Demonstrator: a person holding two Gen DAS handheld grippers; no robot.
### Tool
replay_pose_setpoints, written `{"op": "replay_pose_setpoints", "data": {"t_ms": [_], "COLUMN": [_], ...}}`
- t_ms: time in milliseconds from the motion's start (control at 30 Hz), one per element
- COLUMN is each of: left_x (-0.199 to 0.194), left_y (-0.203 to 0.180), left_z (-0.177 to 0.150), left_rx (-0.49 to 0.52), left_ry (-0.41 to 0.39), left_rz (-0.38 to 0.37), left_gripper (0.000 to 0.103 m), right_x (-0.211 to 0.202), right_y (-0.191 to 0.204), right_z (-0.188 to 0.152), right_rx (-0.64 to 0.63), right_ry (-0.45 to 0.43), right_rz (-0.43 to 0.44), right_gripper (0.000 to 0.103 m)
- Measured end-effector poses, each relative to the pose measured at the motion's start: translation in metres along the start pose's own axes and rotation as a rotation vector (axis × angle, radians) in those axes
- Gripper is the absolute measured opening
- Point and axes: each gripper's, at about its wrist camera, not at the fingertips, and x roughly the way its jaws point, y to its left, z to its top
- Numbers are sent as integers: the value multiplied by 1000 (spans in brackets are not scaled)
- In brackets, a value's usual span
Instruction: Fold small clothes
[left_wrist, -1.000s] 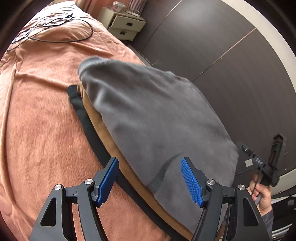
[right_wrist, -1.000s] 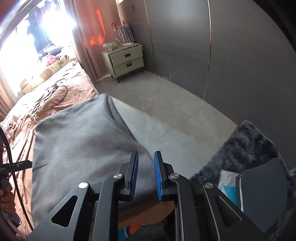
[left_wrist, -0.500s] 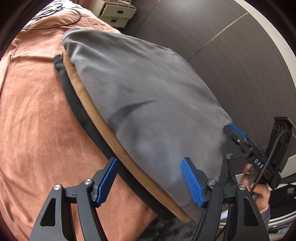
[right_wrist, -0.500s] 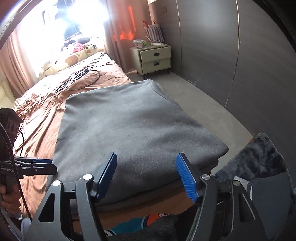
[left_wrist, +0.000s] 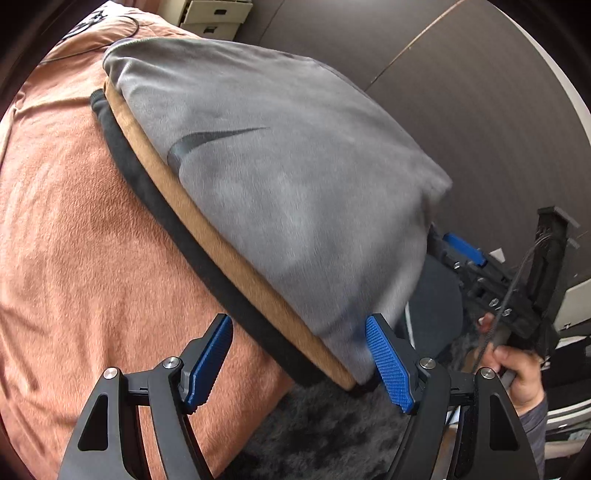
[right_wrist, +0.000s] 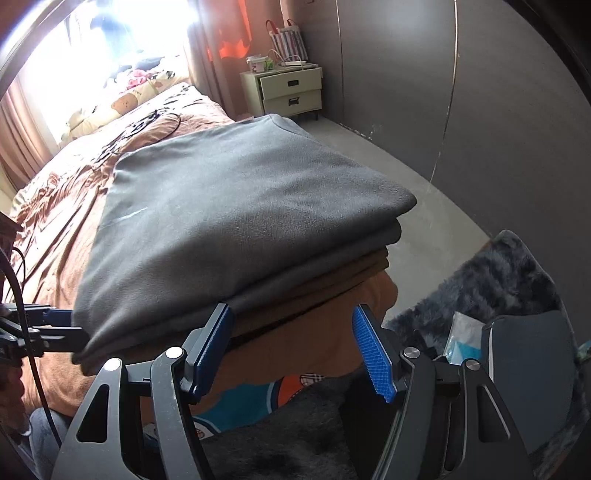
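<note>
A folded grey garment (left_wrist: 280, 177) with a black swoosh lies on top of a stack, over a tan garment (left_wrist: 207, 218) and a black one (left_wrist: 147, 184), on the bed's orange-brown cover (left_wrist: 66, 240). My left gripper (left_wrist: 299, 332) stands open at the stack's near corner, its pads clear of the cloth. In the right wrist view the grey garment (right_wrist: 240, 206) lies flat, with tan layers (right_wrist: 332, 280) under it. My right gripper (right_wrist: 291, 317) is open just before that stack's edge and holds nothing. Each gripper shows in the other's view: the right gripper (left_wrist: 461, 247) and the left gripper (right_wrist: 48, 321).
A dark shaggy rug (right_wrist: 498, 273) lies on the floor beside the bed. A pale nightstand (right_wrist: 288, 92) stands at the far wall by the dark wardrobe panels (left_wrist: 461, 92). Cables (right_wrist: 147, 125) lie on the bed. A person's hand (left_wrist: 517, 373) grips the right tool.
The right gripper went from nearly shut to open and let go of the grey garment, which now lies flat on the stack. Both grippers drew back toward the stack's near edge.
</note>
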Motion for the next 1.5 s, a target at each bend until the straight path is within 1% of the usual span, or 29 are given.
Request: {"op": "replay_pose_setpoints", "data": {"t_ms": [33,133,333,433,500,533,567,600,633,667,733,900,1000,1167,1233,1300,1333,1400,1433,1500], "left_x": [-2,-12,-49,-73,-85,-93,-101,-109,-116,-124,-142,-176,-200,-241,-256,-274,-283,-297,-304,-316], "left_y": [-1,1,-2,-5,-10,-10,-12,-14,-14,-15,-17,-17,-17,-15,-14,-14,-12,-6,-4,0], "left_z": [-2,-6,-17,-20,-15,-18,-20,-22,-24,-27,-33,-50,-64,-88,-97,-109,-114,-123,-127,-137], "left_rx": [-1,-12,-8,-6,-2,-1,0,4,10,17,26,41,53,67,84,111,114,107,108,116], "left_ry": [-3,-18,-74,-117,-150,-167,-184,-201,-214,-226,-259,-293,-321,-378,-394,-449,-465,-477,-490,-514], "left_rz": [3,3,26,43,53,64,75,86,91,101,122,129,155,173,197,242,244,222,231,248], "left_gripper": [76,76,76,76,77,81,84,88,93,95,103,103,103,103,103,103,103,103,103,103], "right_x": [0,-13,-51,-69,-82,-89,-97,-104,-111,-119,-133,-168,-182,-206,-218,-228,-232,-240,-243,-249], "right_y": [3,7,16,20,23,24,25,26,27,30,37,56,67,88,96,103,107,114,118,125], "right_z": [3,-2,-12,-13,-11,-11,-11,-10,-10,-10,-13,-23,-30,-41,-45,-48,-50,-54,-56,-59], "right_rx": [-2,-1,4,8,0,-1,5,13,15,11,0,-24,-35,-40,-43,-49,-51,-59,-62,-59], "right_ry": [-6,-27,-54,-55,-66,-77,-86,-92,-100,-110,-132,-181,-200,-221,-235,-249,-254,-263,-263,-258], "right_rz": [3,8,29,34,13,0,-6,-3,2,0,-1,5,8,18,24,29,29,25,23,48], "right_gripper": [65,65,65,66,76,84,87,88,92,98,103,103,103,103,103,103,103,103,103,103]}}
